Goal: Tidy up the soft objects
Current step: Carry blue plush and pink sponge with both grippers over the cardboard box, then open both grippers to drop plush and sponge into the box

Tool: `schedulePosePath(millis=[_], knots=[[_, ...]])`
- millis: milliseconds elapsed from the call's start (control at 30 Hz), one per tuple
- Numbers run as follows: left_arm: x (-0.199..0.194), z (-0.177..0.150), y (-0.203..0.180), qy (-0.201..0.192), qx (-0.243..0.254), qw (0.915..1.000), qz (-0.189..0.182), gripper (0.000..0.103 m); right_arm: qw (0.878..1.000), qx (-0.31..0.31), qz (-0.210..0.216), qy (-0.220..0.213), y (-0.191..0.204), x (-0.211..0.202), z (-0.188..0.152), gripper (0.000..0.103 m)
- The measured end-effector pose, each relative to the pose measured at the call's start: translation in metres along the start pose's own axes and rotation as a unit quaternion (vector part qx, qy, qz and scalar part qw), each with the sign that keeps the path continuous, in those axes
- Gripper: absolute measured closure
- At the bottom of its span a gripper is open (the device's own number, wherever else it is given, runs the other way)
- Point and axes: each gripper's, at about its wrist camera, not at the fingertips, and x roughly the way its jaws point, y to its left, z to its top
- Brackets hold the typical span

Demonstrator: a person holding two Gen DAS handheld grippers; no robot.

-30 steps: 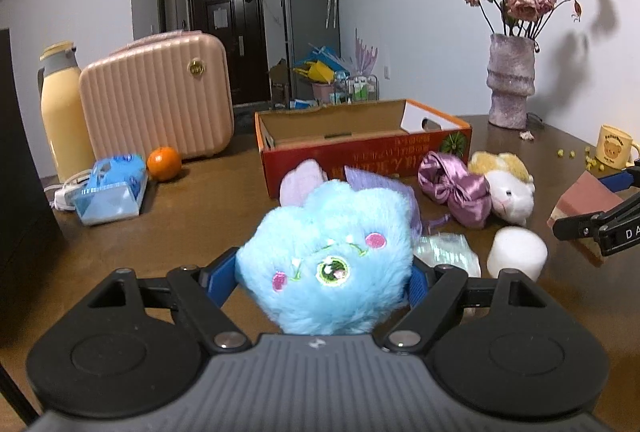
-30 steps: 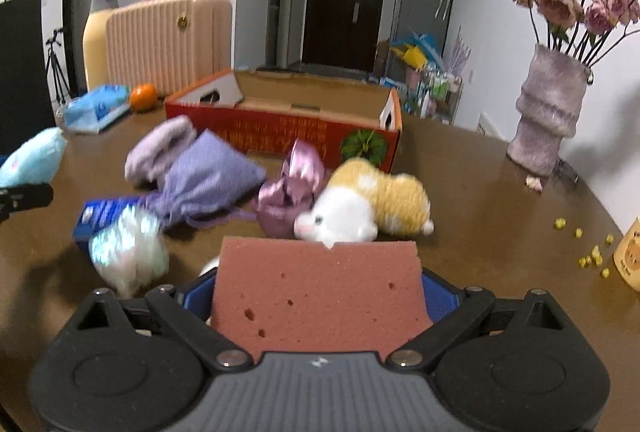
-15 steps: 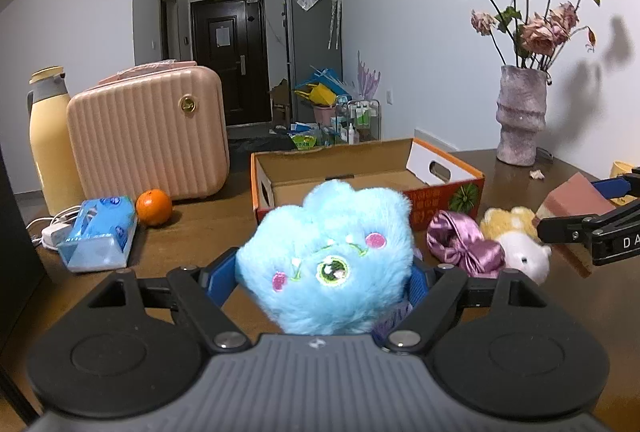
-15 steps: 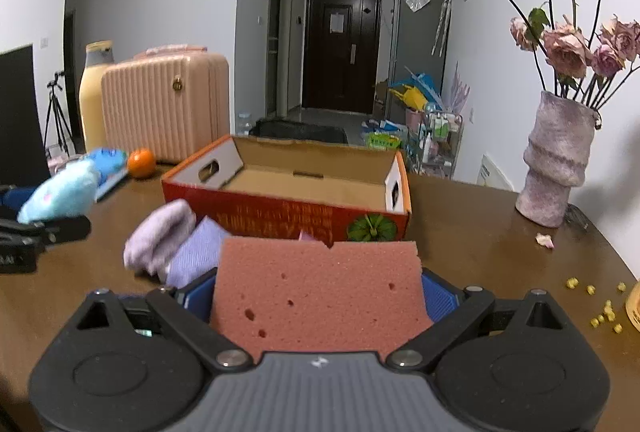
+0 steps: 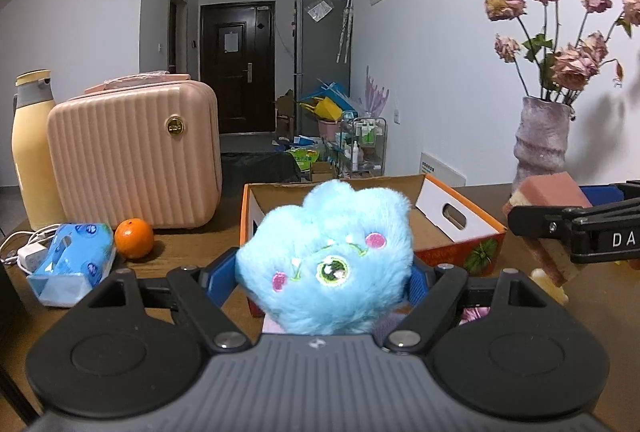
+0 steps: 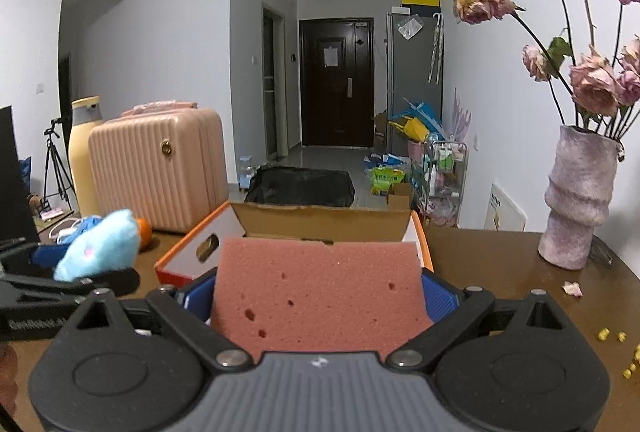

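My left gripper [image 5: 324,272] is shut on a fluffy blue plush toy [image 5: 326,260] and holds it up in front of the open orange cardboard box [image 5: 456,212]. My right gripper [image 6: 318,296] is shut on a pink sponge [image 6: 320,296], also raised just before the box [image 6: 320,220]. Each gripper shows in the other's view: the sponge [image 5: 548,192] at the right, the plush [image 6: 100,244] at the left. A purple bow [image 5: 474,312] and a yellow-white plush [image 5: 550,282] peek out low on the table.
A pink suitcase [image 5: 136,156], a yellow thermos [image 5: 30,148], an orange [image 5: 134,238] and a blue tissue pack [image 5: 70,258] stand at the left. A vase of dried roses [image 5: 542,140] stands at the right. Yellow crumbs [image 6: 618,352] lie on the brown table [image 6: 500,260].
Both grippers have risen and moved toward the box with their loads. The soft things on the table have dropped below view.
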Motion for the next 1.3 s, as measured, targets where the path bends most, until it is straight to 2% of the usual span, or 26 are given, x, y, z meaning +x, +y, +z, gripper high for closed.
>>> schedulePosePath(millis=[233,667,1300], knots=[[0.038,0.018,0.003,-0.001,-0.011,0.9998,0.014,0.022,1.0,0.011,0.0,-0.001,-0.001,0.04,0.02,0.004],[0.105,0.049,0.016,0.0,-0.032,0.9986,0.042,0.022,0.999,0.008,-0.027,0.026,-0.007,0.11,0.042,0.004],[0.183,0.054,0.018,0.026,-0.014,0.9964,0.08,0.022,0.995,0.0,-0.064,0.079,-0.01,0.189,0.036,0.004]])
